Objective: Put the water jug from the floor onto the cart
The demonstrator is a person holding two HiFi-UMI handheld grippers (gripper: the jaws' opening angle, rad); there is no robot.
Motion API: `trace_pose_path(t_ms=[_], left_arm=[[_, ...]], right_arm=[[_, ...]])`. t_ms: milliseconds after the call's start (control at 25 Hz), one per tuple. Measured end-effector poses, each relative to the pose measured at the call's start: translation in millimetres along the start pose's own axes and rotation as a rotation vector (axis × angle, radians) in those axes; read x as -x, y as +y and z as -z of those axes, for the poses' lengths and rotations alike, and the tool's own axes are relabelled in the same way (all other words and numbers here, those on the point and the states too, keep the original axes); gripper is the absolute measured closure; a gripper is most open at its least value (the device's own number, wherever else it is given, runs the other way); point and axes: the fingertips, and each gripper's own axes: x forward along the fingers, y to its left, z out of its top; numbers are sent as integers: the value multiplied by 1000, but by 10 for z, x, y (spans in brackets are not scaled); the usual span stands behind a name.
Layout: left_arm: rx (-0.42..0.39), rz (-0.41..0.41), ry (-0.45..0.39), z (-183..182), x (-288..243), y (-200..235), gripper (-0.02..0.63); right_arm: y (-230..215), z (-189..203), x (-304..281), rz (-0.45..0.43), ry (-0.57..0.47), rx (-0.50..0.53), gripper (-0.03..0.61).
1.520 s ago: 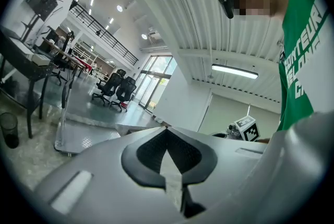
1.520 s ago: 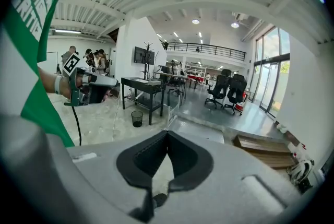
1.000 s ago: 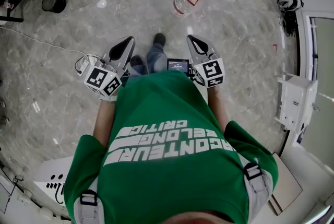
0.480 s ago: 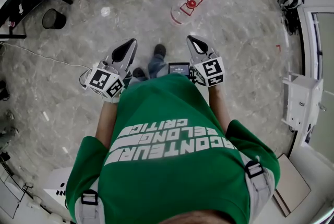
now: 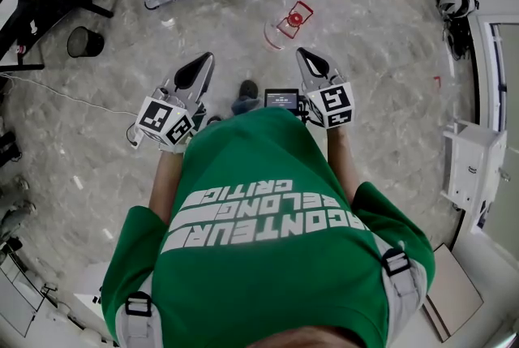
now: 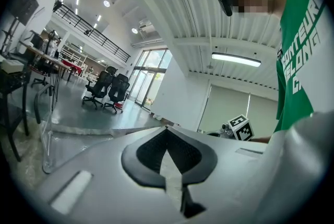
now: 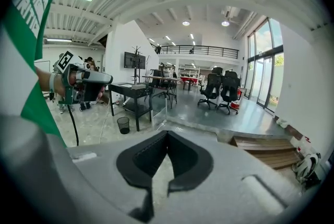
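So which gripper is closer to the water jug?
Right. The right gripper is just below and right of the water jug in the head view; the left gripper is farther off, lower left.

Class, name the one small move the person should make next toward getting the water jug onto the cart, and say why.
Probably a step forward toward the water jug: it sits on the floor ahead of the left hand-held gripper and right hand-held gripper, seemingly out of reach, and both have jaws together, empty.
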Motion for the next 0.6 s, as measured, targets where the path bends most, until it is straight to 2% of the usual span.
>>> trace_pose_path(t_ms=[200, 600], left_arm=[[-16, 7, 14, -67, -302, 13, 600], [-20, -30, 22, -107, -614, 145, 600]], right_arm=[[-300, 5, -105, 1, -12, -31, 584], [-607, 10, -333, -31, -14, -39, 584]])
